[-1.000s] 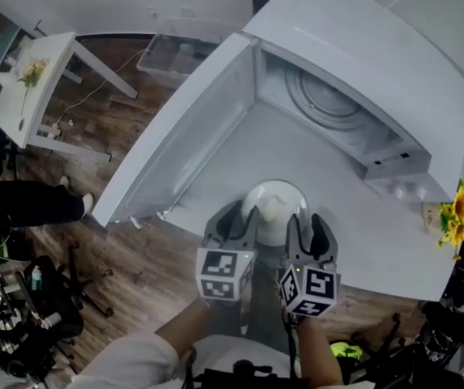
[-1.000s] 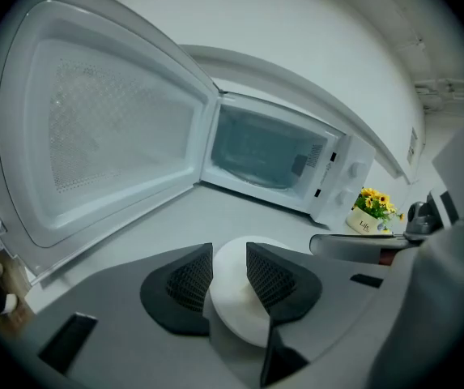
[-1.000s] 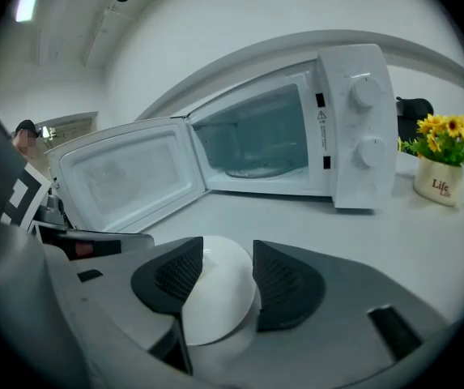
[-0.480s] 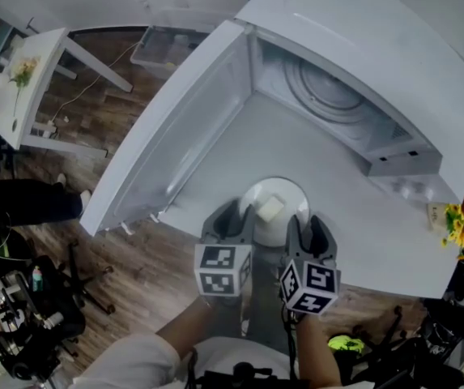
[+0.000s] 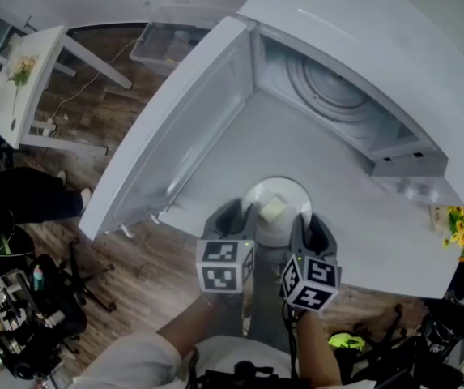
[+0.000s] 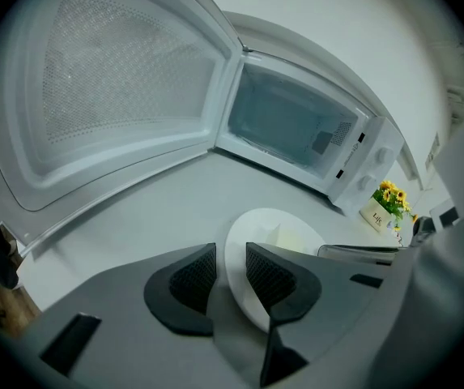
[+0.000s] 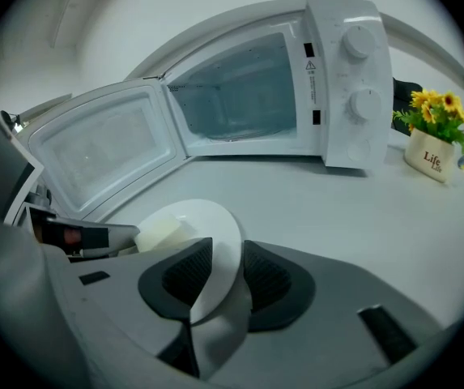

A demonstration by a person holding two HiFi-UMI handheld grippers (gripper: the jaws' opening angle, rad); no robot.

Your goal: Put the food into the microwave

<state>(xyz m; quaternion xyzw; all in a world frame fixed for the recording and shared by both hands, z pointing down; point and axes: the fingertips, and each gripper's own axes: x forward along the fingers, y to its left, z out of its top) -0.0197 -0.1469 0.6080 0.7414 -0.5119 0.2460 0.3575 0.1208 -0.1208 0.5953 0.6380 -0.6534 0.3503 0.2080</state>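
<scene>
A white plate [image 5: 257, 198] with a pale block of food [image 5: 273, 209] rests on the white counter in front of the open microwave [image 5: 337, 96]. My left gripper [image 5: 240, 219] stands open at the plate's near left rim. That rim [image 6: 252, 237] lies between its jaws, with a gap at the left pad. My right gripper [image 5: 307, 225] is at the near right rim. Its jaws have just been closing, with the plate's edge [image 7: 211, 221] between the pads, and I see no firm press. The food [image 7: 163, 233] lies beside the jaws.
The microwave door [image 5: 183, 136] swings wide to the left, and the glass turntable [image 5: 329, 96] shows inside. A pot of yellow flowers [image 5: 462, 217] stands at the counter's right end. The counter's front edge runs just under the grippers, with wooden floor and a small table [image 5: 29, 79] at left.
Both grippers have sunk a little onto the plate's near rim. The plate and the food have stayed where they were.
</scene>
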